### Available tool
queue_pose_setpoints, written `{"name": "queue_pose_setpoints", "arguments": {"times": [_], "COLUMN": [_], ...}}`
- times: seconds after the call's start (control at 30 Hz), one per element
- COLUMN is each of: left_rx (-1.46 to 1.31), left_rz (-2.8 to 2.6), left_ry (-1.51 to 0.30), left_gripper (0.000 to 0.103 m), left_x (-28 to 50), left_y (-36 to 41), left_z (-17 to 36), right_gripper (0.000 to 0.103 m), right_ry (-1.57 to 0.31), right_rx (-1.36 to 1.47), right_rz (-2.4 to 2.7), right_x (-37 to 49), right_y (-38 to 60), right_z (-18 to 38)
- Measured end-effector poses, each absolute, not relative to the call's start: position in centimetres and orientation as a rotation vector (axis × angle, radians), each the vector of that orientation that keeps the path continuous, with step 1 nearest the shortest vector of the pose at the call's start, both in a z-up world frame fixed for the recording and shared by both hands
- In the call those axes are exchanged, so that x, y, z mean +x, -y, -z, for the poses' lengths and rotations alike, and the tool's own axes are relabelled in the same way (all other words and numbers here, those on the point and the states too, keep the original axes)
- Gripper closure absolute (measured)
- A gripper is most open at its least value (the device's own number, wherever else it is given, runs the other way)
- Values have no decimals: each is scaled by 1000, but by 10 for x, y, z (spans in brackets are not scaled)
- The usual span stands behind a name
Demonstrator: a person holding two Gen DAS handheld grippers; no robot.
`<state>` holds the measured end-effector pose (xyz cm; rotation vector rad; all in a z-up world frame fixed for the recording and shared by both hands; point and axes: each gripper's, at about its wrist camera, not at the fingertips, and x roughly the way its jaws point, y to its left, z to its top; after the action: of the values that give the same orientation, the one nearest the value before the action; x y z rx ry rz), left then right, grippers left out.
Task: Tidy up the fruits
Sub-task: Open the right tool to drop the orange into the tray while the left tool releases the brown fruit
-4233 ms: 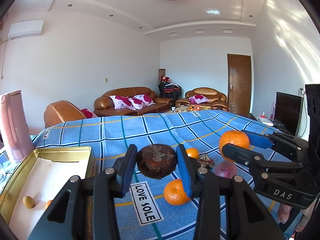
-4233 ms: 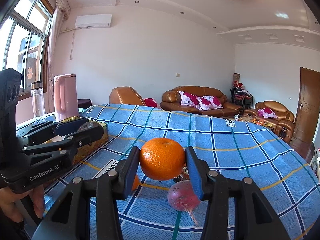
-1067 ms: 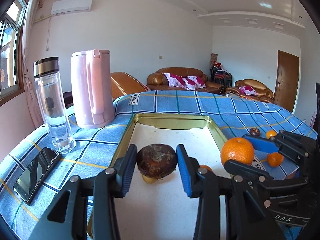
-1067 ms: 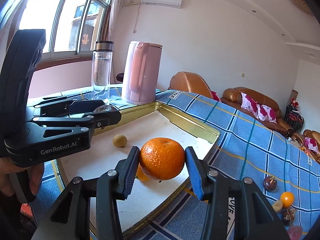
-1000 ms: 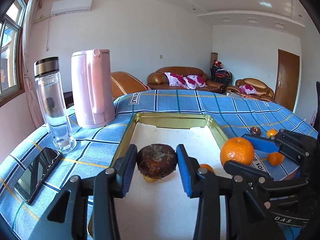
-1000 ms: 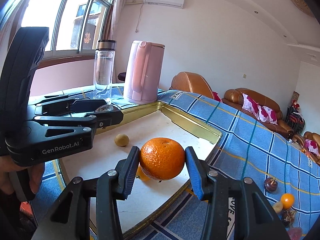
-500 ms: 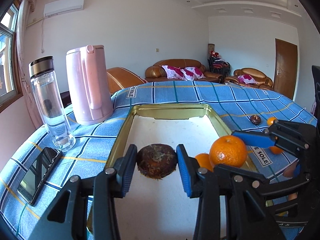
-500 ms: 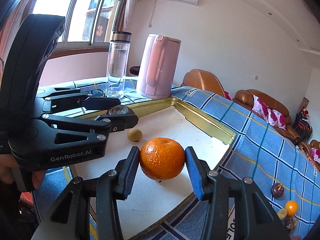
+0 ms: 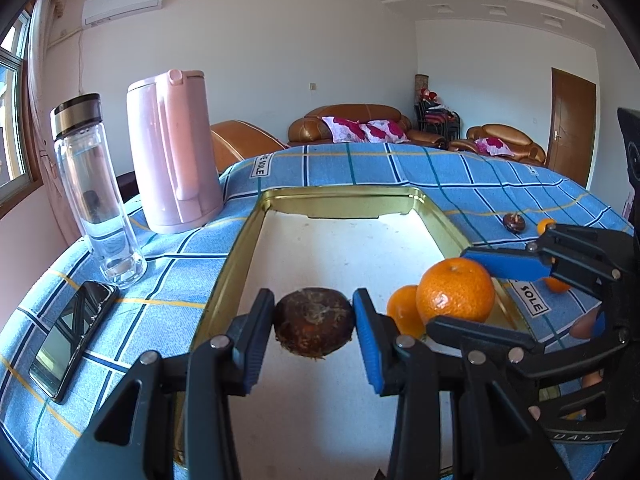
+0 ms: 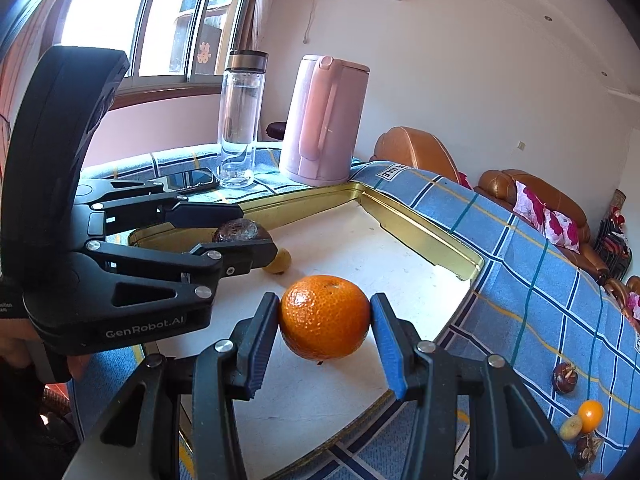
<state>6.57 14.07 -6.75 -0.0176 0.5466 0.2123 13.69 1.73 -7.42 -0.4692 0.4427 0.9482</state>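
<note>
A gold metal tray [image 9: 240, 256] with a white floor lies on the blue checked tablecloth [image 9: 460, 176]. Inside it a small orange [image 9: 402, 311] rests near the right wall, and a small yellow-brown fruit [image 10: 280, 262] lies on the floor, partly hidden behind the left gripper in the right wrist view.

The left gripper [image 9: 314, 326] is over the tray with its jaws closed on a dark brown round fruit [image 9: 314, 322]. The right gripper [image 10: 325, 318] is beside it, over the right part of the tray, and its jaws grip a big orange [image 10: 325, 316]. I cannot tell if either held fruit touches the tray floor.

Left of the tray stand a pink kettle [image 9: 172, 152] and a glass bottle [image 9: 96, 200], and a phone [image 9: 70, 336] lies flat near the bottle. On the cloth right of the tray, well apart from it, lie more fruits: a dark brown one [image 10: 565, 377], a small orange one [image 10: 591, 415] and a yellowish one [image 10: 571, 427].
</note>
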Motion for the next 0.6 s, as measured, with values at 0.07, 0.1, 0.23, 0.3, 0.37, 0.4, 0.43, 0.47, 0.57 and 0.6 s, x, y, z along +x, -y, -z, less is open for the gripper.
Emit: {"name": "queue_pose_setpoints", "arguments": {"times": [0.07, 0.1, 0.23, 0.3, 0.37, 0.4, 0.43, 0.47, 0.57, 0.6], "left_rx": [-22, -24, -20, -18, -16, -16, -16, -15, -9, -8], "left_rz": [-209, -208, -206, -206, -205, -205, -206, -206, -215, -221], "left_ry": [-553, -555, -568, -567, -567, -567, -566, -566, -561, -554], "left_gripper": [61, 61, 61, 61, 61, 61, 61, 61, 60, 56], "left_x": [66, 67, 69, 69, 69, 69, 69, 69, 67, 66], "left_y": [-141, -142, -143, -142, -142, -142, -142, -142, -141, -141], "left_z": [69, 69, 72, 72, 72, 72, 72, 72, 72, 71], "right_gripper": [54, 54, 54, 54, 54, 54, 54, 54, 48, 39], "right_ry": [-452, -455, -459, -465, -469, -467, -467, -468, -472, -470], "right_rx": [-481, -486, -498, -507, -512, -511, -508, -504, -489, -482], "right_rz": [-951, -951, -964, -965, -968, -967, -968, -969, -967, -965], "right_x": [137, 137, 135, 135, 135, 135, 135, 136, 138, 139], "right_y": [-20, -21, -22, -24, -25, -25, -24, -24, -22, -21], "right_z": [76, 76, 78, 79, 80, 80, 79, 79, 79, 78]}}
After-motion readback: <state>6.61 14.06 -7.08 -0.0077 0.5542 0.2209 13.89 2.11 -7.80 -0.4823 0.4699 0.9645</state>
